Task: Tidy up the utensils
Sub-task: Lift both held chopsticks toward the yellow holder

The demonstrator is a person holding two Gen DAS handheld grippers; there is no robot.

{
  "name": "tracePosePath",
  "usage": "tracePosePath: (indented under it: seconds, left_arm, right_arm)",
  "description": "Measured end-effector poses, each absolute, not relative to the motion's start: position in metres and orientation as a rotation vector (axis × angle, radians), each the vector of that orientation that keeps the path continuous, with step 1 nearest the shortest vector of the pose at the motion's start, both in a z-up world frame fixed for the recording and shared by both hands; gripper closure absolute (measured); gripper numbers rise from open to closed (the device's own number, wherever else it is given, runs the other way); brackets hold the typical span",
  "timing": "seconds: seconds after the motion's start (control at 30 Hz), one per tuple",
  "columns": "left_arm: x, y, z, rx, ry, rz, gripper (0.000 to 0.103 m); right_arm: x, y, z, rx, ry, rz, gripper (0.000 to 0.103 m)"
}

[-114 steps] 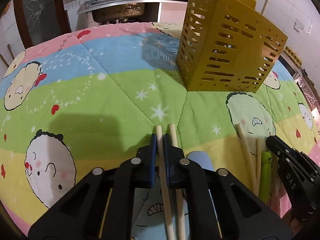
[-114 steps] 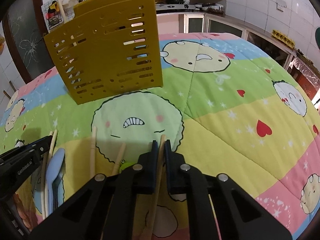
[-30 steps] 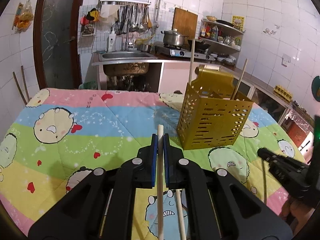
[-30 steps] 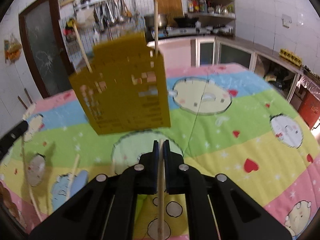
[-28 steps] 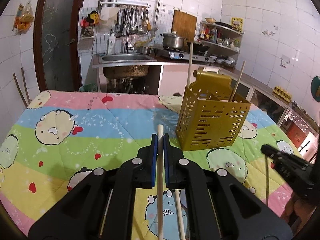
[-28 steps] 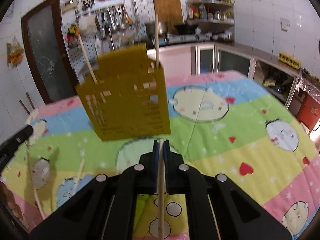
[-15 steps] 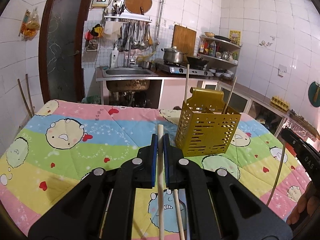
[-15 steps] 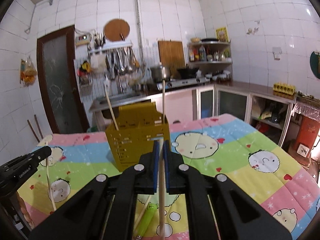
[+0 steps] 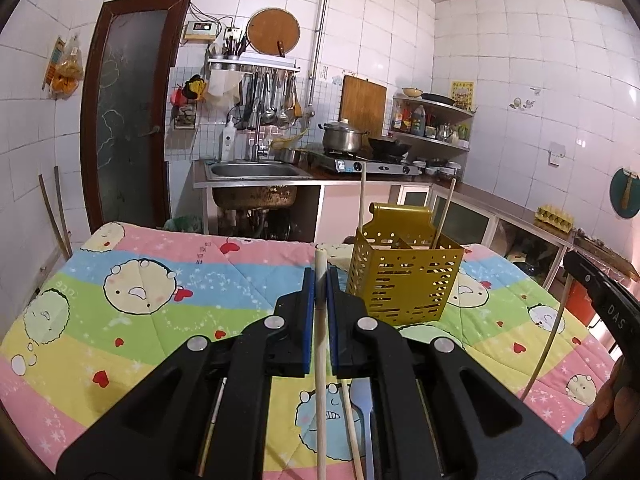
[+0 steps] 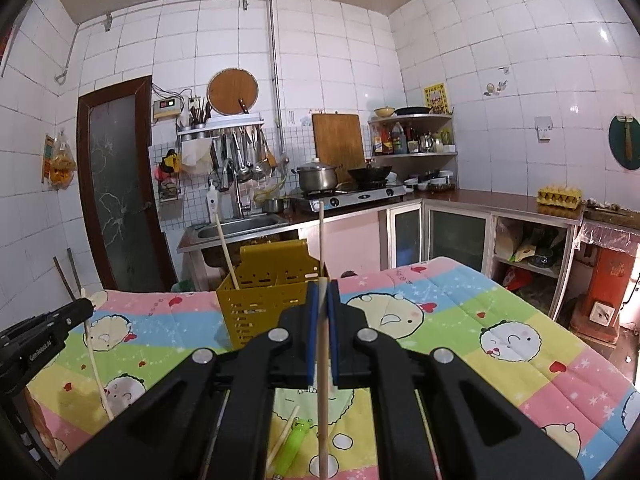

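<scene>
A: What is the left claw (image 9: 320, 276) doing?

B: It is clenched on a pale wooden chopstick (image 9: 321, 344). The blue pads pinch the stick from both sides, with its tip poking out just past the fingertips and the rest running back under the claw. It is held up above the cartoon-print quilt (image 9: 160, 304) that covers the surface.

A: And the right claw (image 10: 321, 286)?

B: The same: squeezed tight on another chopstick (image 10: 322, 380), which passes straight between the pads and hangs down toward the quilt. In the left wrist view the right claw shows at the right edge with that thin stick dangling below it.

A: Where is the holder?

B: The yellow slotted utensil holder (image 9: 404, 280) stands upright on the quilt ahead of both claws, apart from them. Two chopsticks already stand in it, one near each end, leaning a little.

A: Anything left lying down?

B: Yes. A blue spoon (image 9: 366, 412) and one more chopstick (image 9: 354, 436) lie on the quilt beneath the left claw, and a green frog-topped utensil (image 10: 294, 440) lies beneath the right one.
</scene>
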State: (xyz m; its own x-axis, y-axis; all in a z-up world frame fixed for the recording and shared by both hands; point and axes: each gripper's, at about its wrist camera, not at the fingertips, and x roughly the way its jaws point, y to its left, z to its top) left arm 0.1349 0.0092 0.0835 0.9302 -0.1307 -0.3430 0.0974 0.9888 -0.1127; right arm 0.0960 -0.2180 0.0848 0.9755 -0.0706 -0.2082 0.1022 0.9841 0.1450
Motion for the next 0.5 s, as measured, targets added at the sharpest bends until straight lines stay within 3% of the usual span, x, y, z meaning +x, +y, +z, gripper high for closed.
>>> tracePosePath:
  seconds: [0.5]
  left_arm:
    - [0.147, 0.009, 0.104, -0.092, 0.313, -0.124, 0.099]
  right_arm:
    - [0.112, -0.222, 0.096, 0.147, 0.188, -0.092, 0.098]
